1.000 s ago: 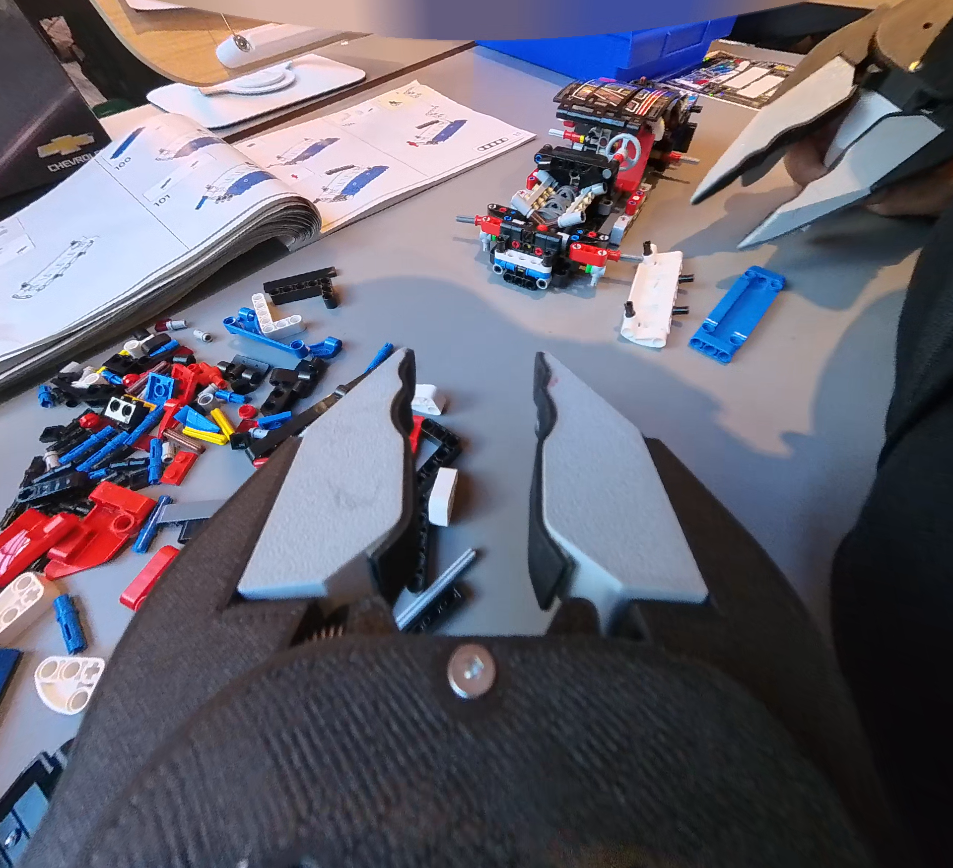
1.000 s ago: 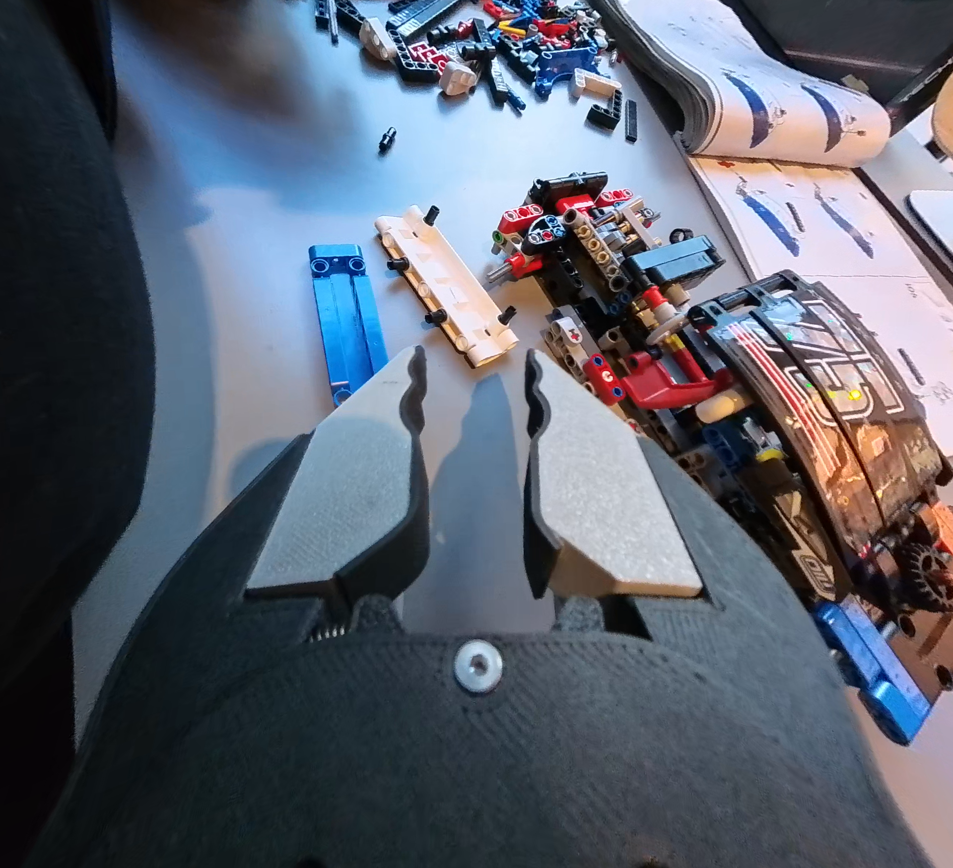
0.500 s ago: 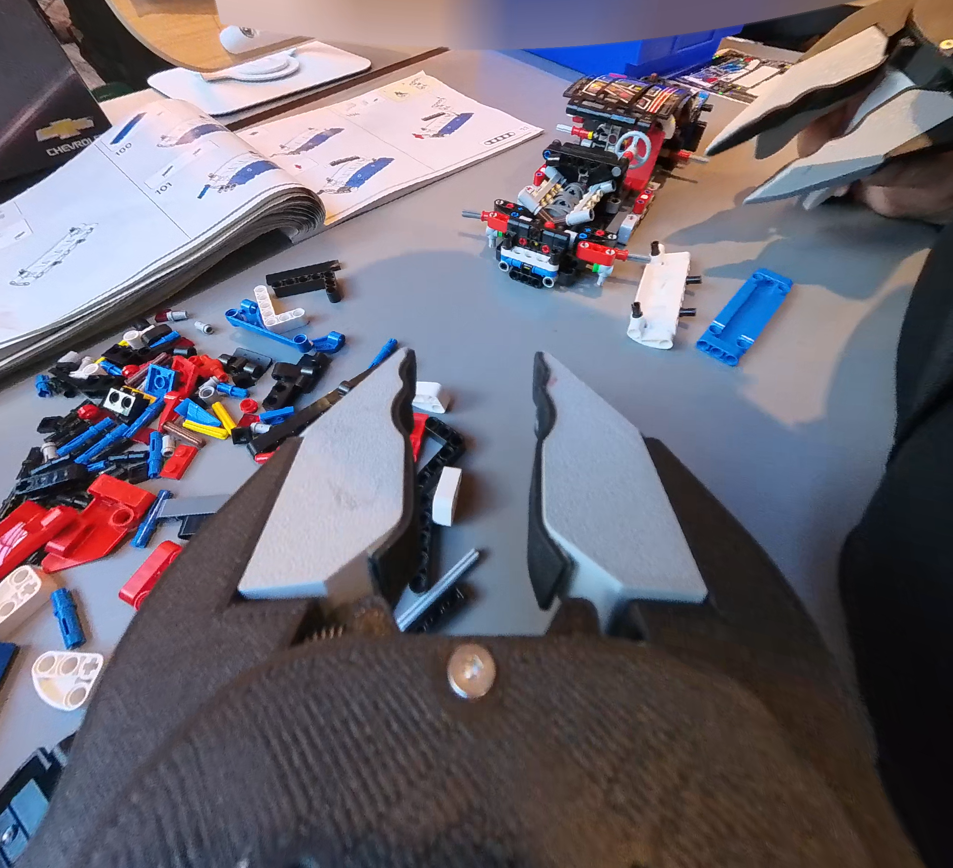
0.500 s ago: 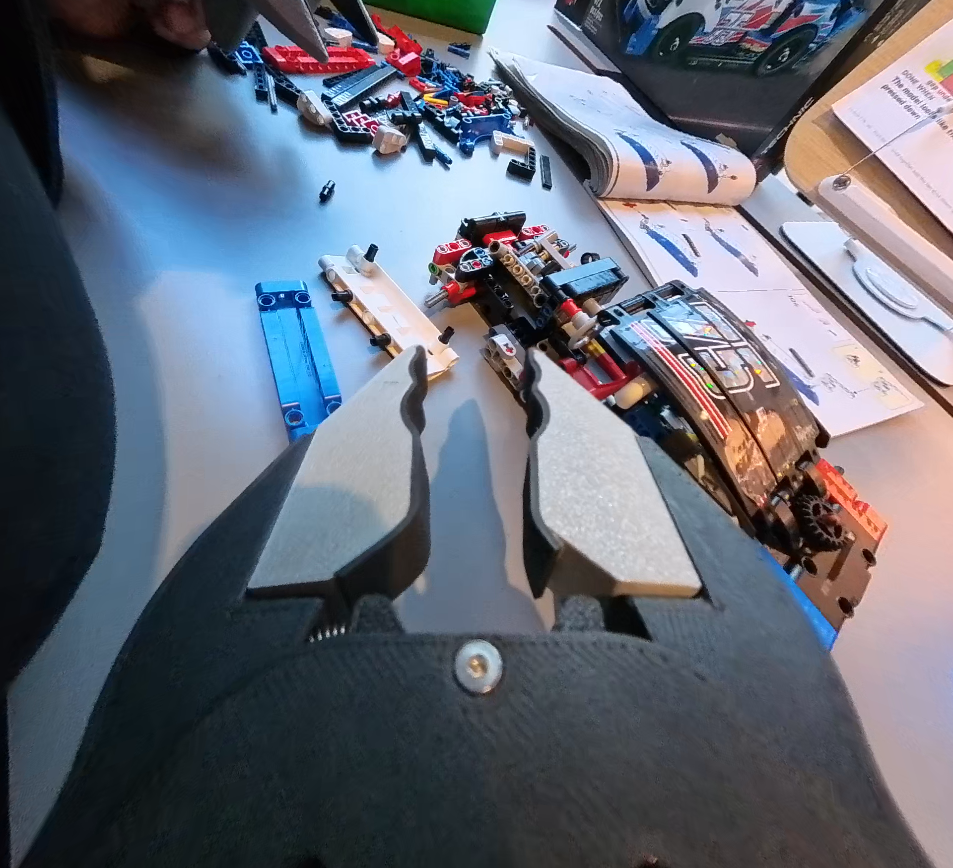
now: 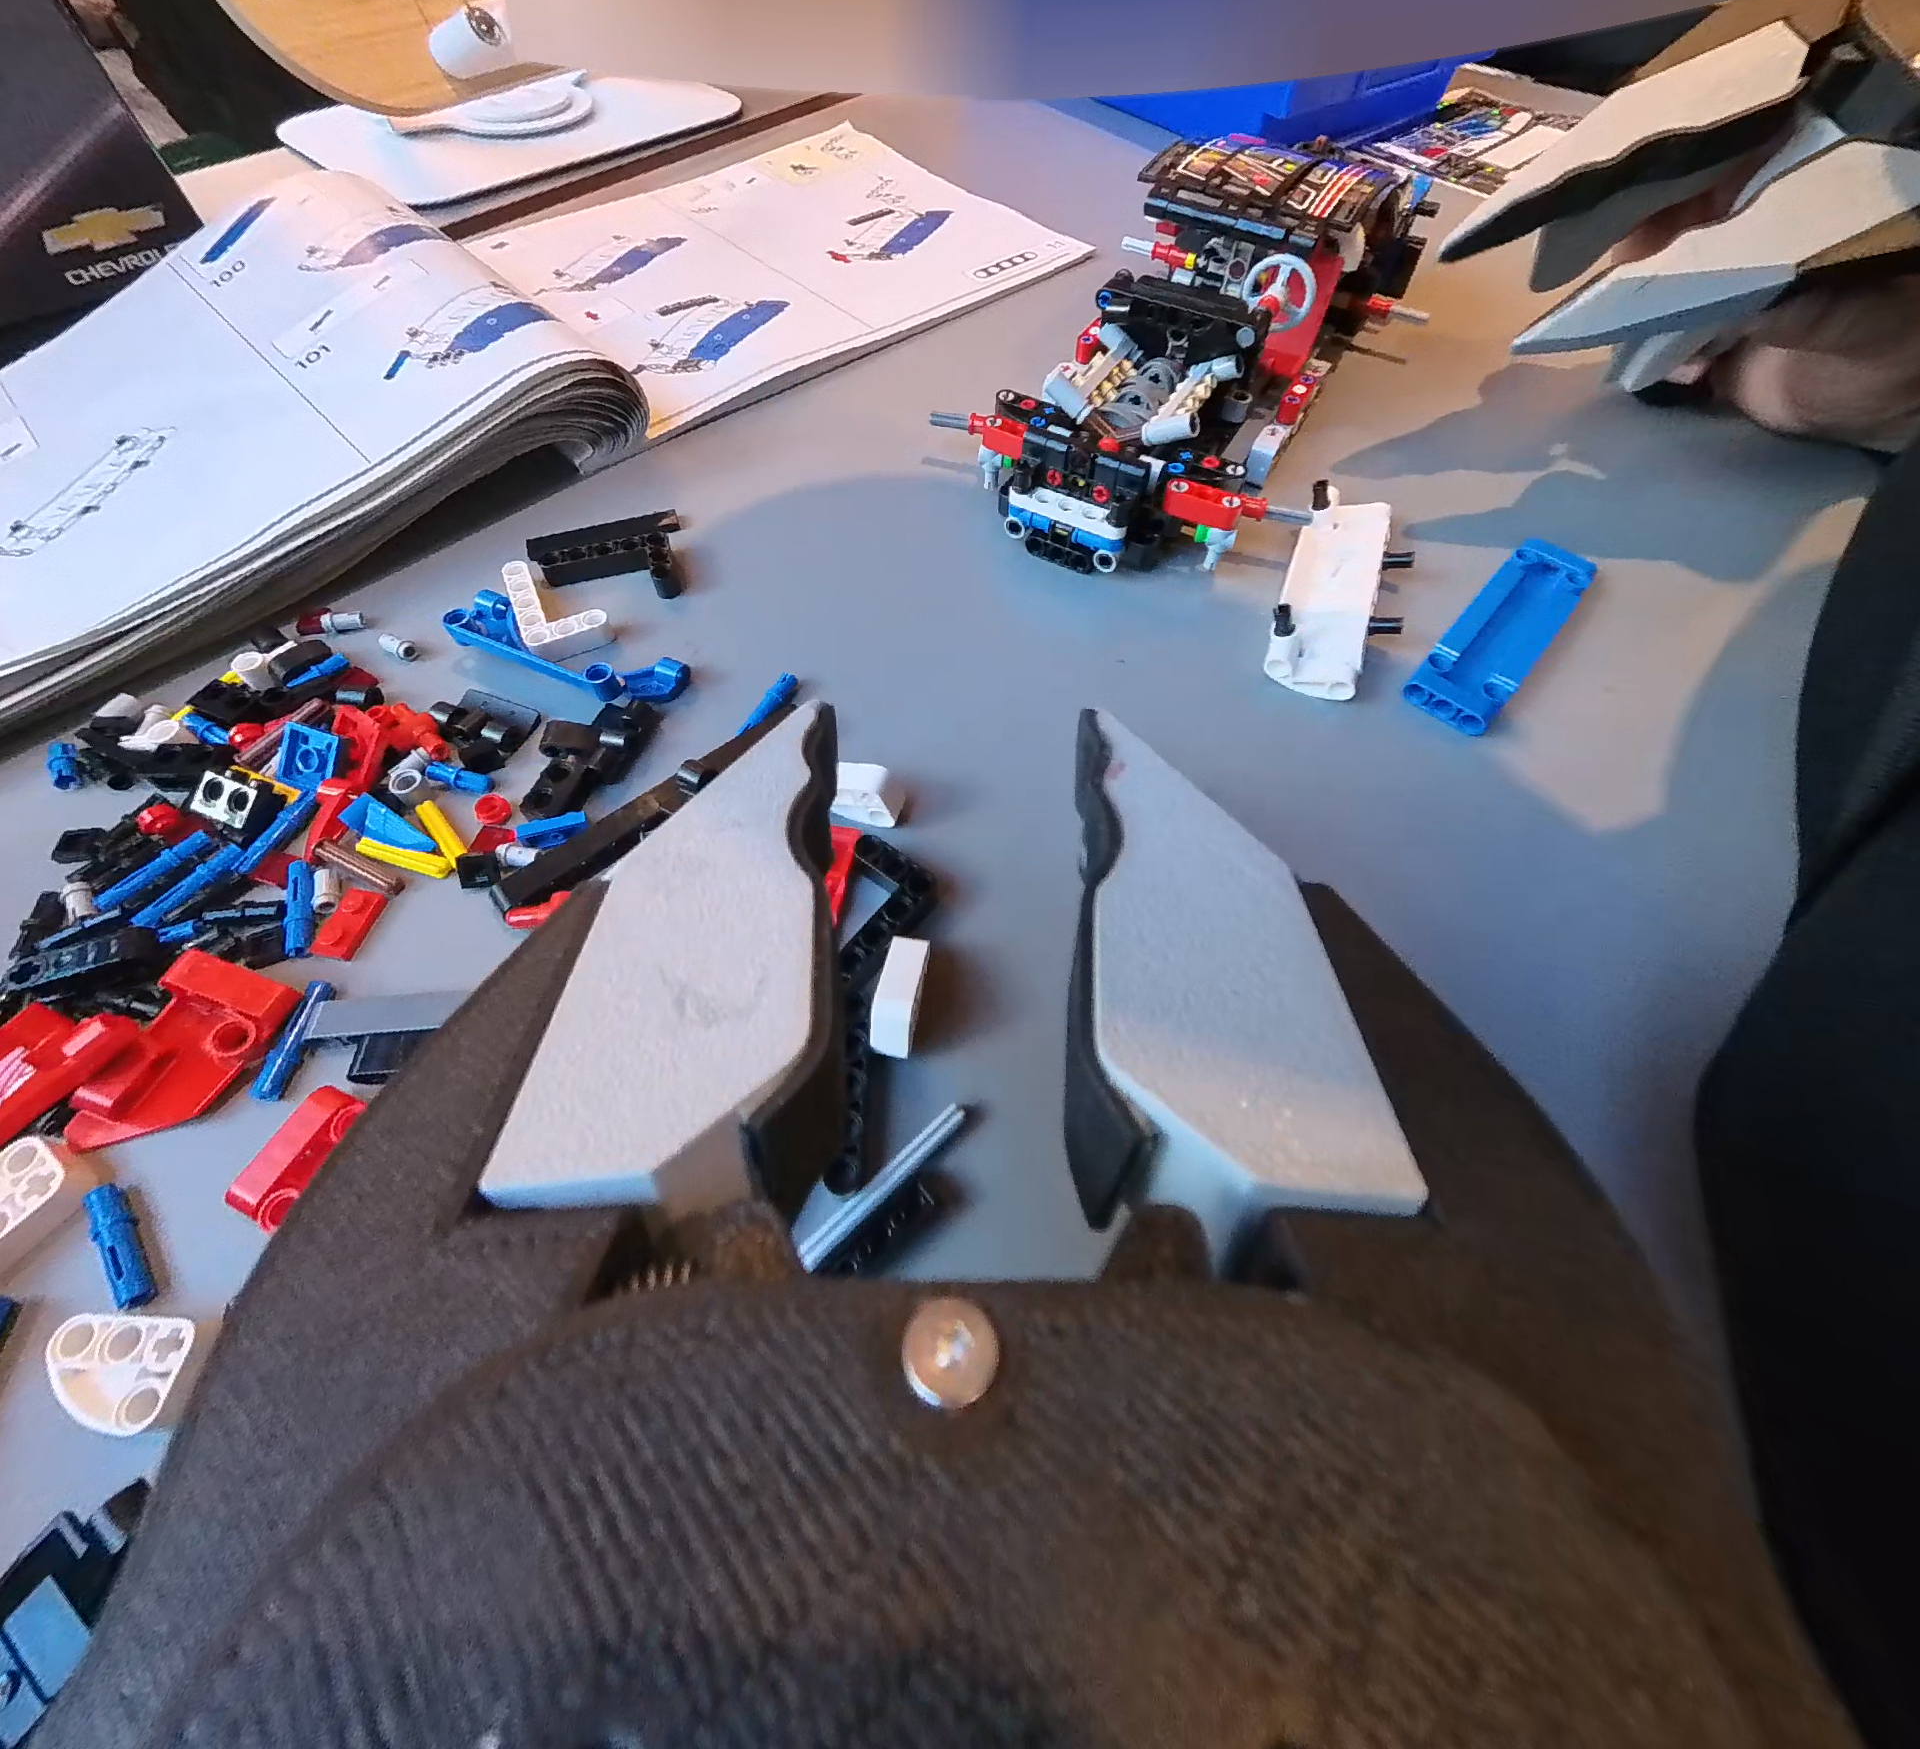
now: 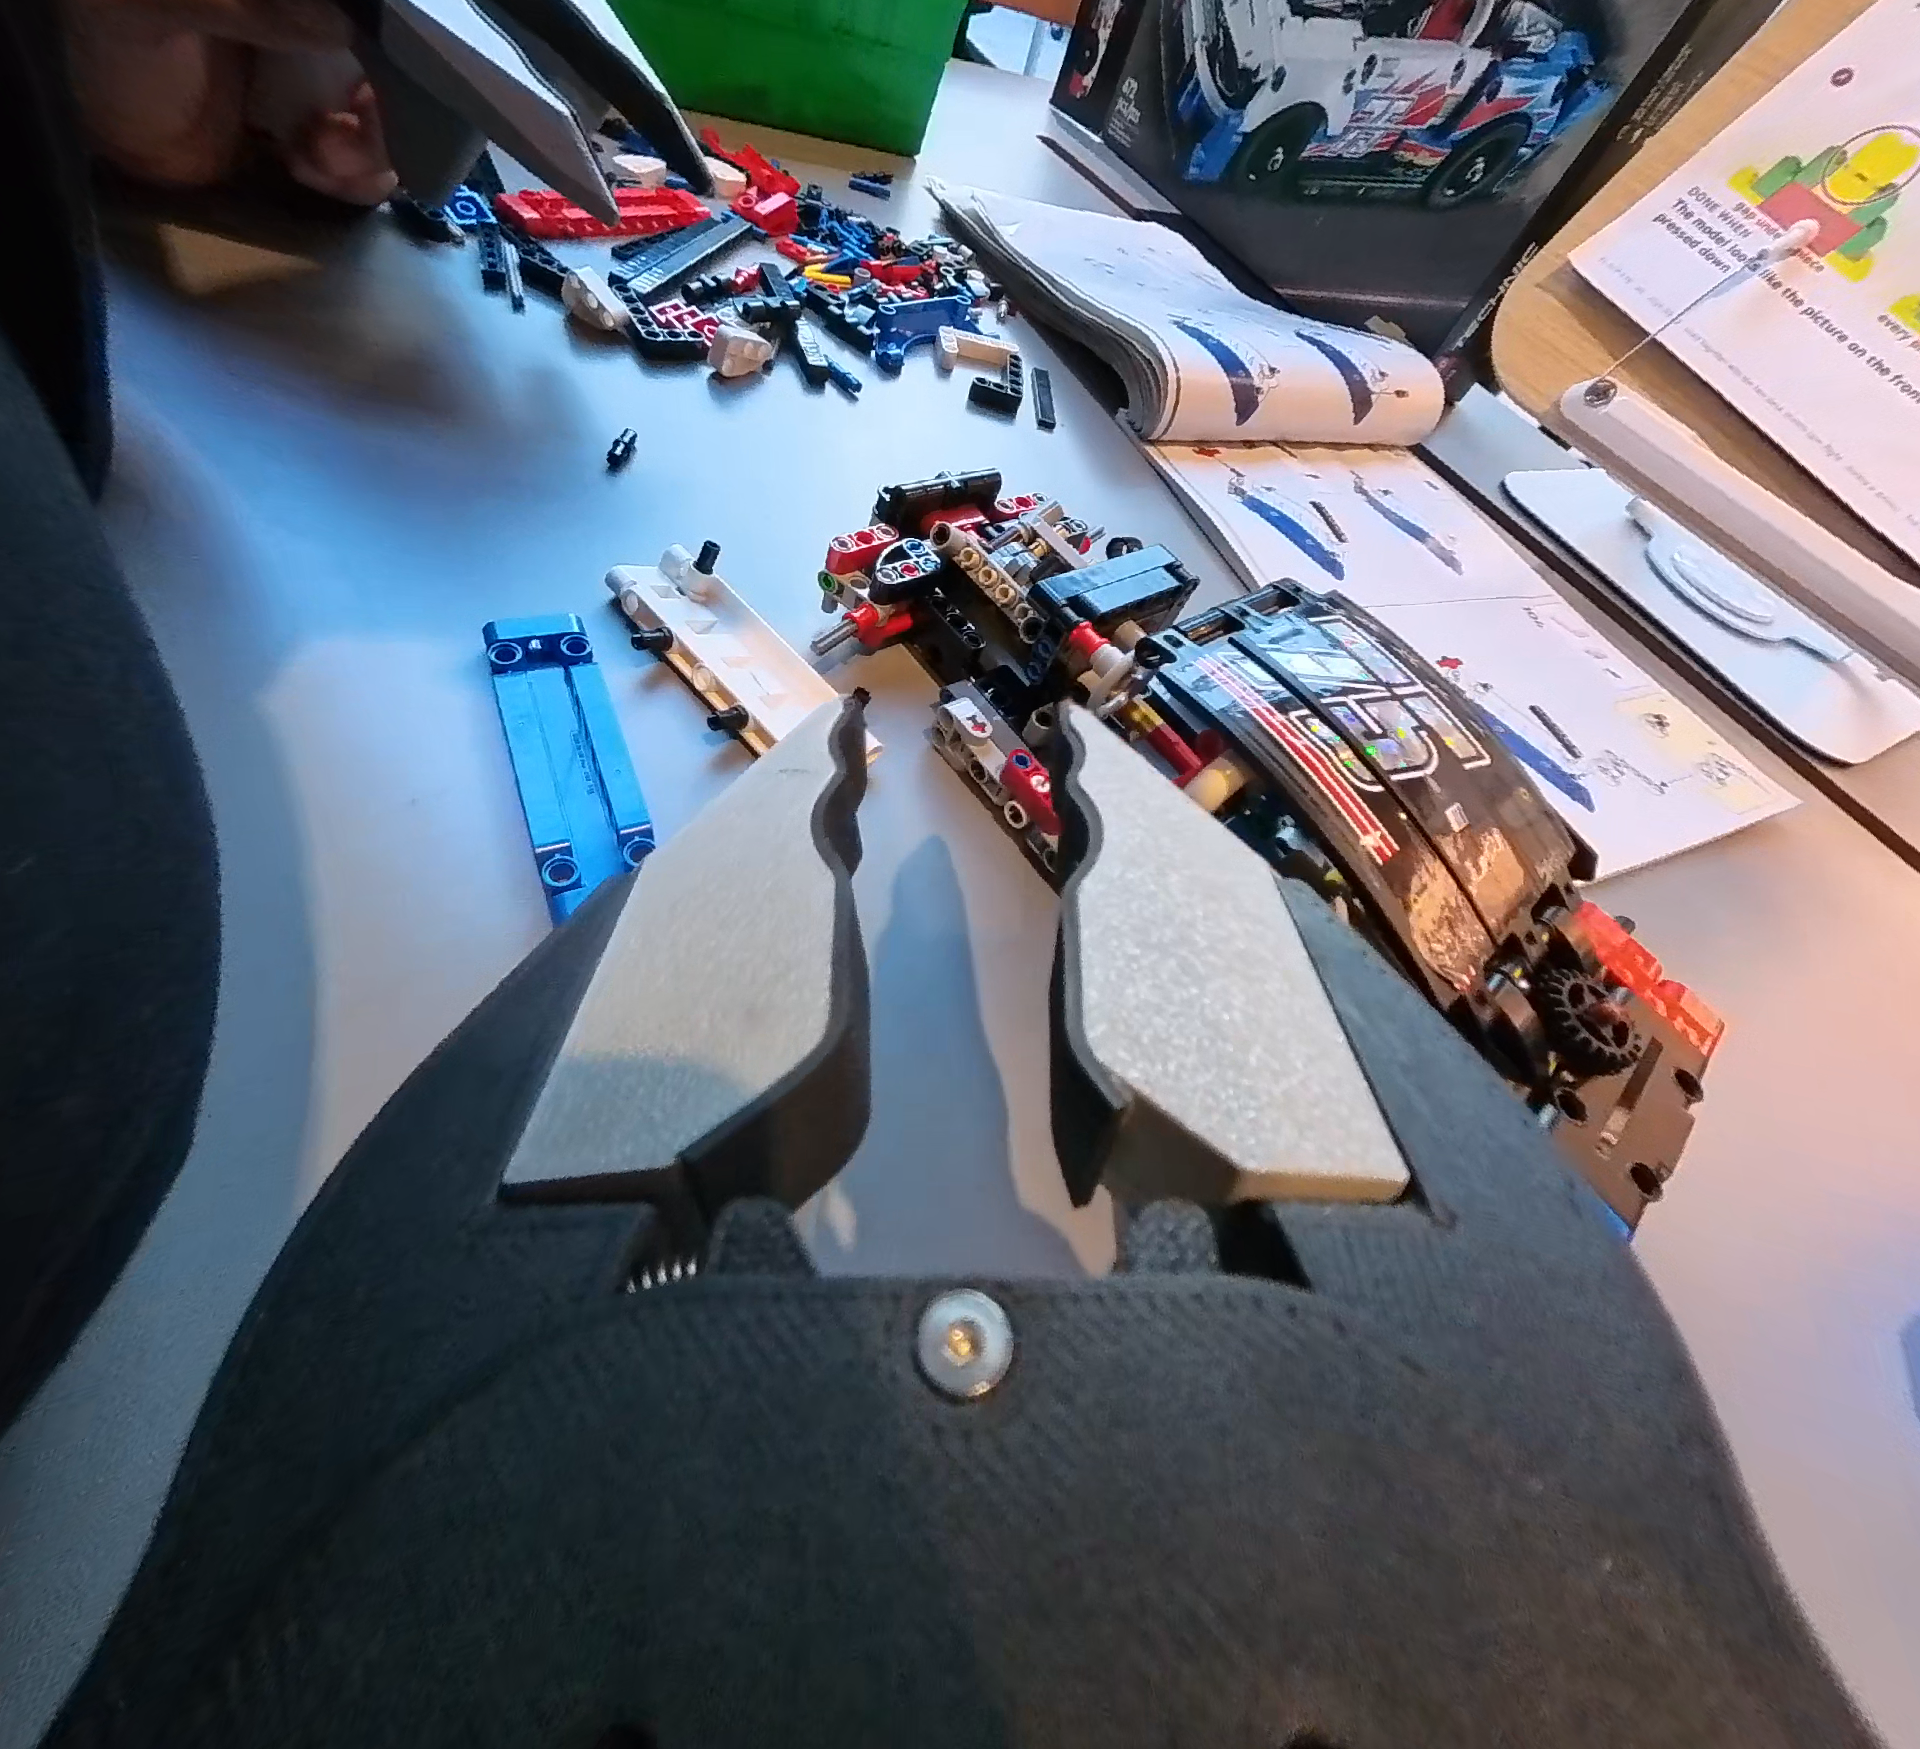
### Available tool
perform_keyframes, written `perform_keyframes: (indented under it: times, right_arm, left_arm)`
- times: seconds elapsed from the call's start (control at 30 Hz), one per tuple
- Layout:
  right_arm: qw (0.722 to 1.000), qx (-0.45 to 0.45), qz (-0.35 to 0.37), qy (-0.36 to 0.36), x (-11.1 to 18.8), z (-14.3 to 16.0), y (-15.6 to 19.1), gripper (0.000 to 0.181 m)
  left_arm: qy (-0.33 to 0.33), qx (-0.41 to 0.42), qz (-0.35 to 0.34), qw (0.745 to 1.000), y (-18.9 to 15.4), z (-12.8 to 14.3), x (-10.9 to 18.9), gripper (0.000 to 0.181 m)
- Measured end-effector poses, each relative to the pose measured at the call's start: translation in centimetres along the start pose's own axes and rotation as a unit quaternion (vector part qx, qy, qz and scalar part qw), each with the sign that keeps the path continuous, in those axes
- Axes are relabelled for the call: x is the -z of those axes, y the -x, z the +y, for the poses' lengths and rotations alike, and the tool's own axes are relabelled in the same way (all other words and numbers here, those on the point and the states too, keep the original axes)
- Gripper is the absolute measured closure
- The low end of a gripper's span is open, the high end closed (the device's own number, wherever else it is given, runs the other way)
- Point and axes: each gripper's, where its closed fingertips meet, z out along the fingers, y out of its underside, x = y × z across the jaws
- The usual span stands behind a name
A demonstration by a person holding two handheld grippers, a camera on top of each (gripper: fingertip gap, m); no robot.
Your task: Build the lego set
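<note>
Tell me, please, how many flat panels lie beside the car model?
2: a white panel with black pins right beside the car, and a blue panel just beyond it, farther from the car. Neither is held.

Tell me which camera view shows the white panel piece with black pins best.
The left wrist view: the white panel piece with black pins lies fully exposed on the grey table, between the half-built car and a flat blue panel. In the right wrist view, the right gripper hides the panel's near end.
</note>
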Motion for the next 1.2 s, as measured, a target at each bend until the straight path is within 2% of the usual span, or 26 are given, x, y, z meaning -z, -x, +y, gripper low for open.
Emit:
perform_keyframes:
  times: [0.53, 0.9, 1.07, 1.2]
  right_arm:
    - [0.999, 0.017, 0.002, -0.047, 0.7, -1.4, 0.1, 0.149]
    - [0.993, -0.050, -0.004, -0.106, 2.4, -2.9, -0.7, 0.147]
    - [0.987, -0.096, -0.046, -0.117, 2.8, -2.8, -0.2, 0.149]
    - [0.987, -0.097, -0.075, -0.100, 2.5, -2.4, 0.8, 0.148]
  left_arm:
    - [-0.007, -0.011, -0.005, 1.000, -0.1, -0.2, 0.2, 0.137]
    - [-0.019, -0.025, -0.015, 0.999, -0.2, -0.5, 0.3, 0.137]
    - [-0.013, -0.050, -0.018, 0.999, -0.7, -0.3, 0.1, 0.137]
    - [-0.001, -0.063, -0.028, 0.998, -0.8, -0.1, -0.1, 0.138]
